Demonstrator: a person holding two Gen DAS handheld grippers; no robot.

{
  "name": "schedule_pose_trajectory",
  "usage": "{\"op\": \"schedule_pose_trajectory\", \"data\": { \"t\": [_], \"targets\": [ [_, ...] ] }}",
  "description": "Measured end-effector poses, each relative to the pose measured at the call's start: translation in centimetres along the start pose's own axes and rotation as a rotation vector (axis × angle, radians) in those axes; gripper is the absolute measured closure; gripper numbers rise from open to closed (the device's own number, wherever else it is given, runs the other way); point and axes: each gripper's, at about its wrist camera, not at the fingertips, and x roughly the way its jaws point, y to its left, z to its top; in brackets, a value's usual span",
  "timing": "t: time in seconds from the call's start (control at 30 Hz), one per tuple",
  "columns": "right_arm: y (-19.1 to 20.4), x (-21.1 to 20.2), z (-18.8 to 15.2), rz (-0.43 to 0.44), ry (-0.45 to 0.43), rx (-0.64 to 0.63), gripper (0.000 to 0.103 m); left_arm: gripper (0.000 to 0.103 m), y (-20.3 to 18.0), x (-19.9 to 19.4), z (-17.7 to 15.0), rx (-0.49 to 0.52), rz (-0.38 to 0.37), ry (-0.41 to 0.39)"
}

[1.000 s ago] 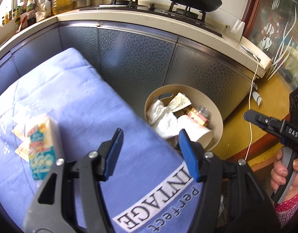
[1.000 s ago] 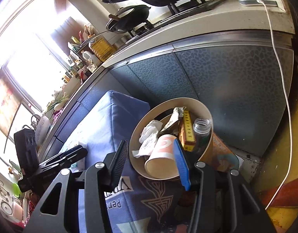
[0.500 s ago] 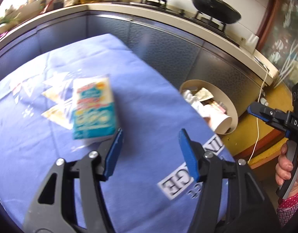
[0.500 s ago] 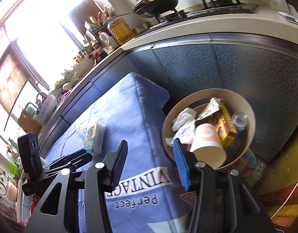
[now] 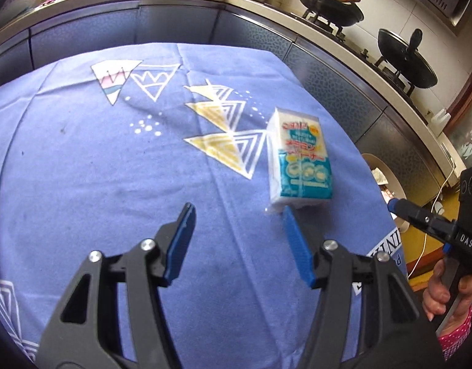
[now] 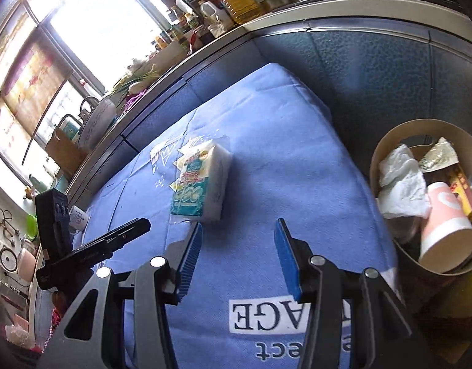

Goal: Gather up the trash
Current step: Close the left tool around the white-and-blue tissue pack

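Through the left wrist camera I see my left gripper (image 5: 237, 212) with its blue-padded jaws spread wide and nothing between them, hanging over the blue cloth printed with white and yellow triangles (image 5: 113, 160) that covers the table. The white rectangular pack with a teal, red and yellow printed label (image 5: 300, 161) lies flat on that cloth just ahead of my right-hand pad; the pad's tip looks close to the pack's near end, but I cannot tell whether they touch. Past the table's right edge I can make out only a sliver of the round beige waste bin (image 5: 386, 169), and in front of it the black body of my right gripper (image 5: 420, 218), held in a hand (image 5: 445, 295) at the frame's edge. Behind runs a dark panelled counter with two black pans on a gas hob (image 5: 368, 27). Through the right wrist camera, my right gripper (image 6: 239, 227) is likewise spread wide and empty above the cloth, near its white block of lettering. The pack (image 6: 202, 181) sits ahead and slightly left of the jaws, just beyond the left pad's tip. The bin (image 6: 389, 141) stands on the floor to the right, beside the table's edge, and holds crumpled white tissue (image 6: 402, 181), a pink-and-white paper cup lying on its side (image 6: 445, 224), and a yellow and red carton (image 6: 466, 190). My left gripper (image 6: 113, 240) shows at the left, over the cloth.
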Motion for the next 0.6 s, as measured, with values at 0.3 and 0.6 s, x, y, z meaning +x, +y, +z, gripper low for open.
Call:
{"op": "schedule_pose_trajectory", "data": {
  "t": [0.3,0.6],
  "targets": [
    [0.1,3.7,1.4,0.119,0.068,0.1,0.055,0.046,1.2,-0.1,0.5,-0.041,-0.033,-0.015],
    [0.1,7.0,2.0,0.168,0.11,0.194,0.054,0.046,3.2,-0.4,1.1,-0.098,-0.075,-0.013]
  ]
}}
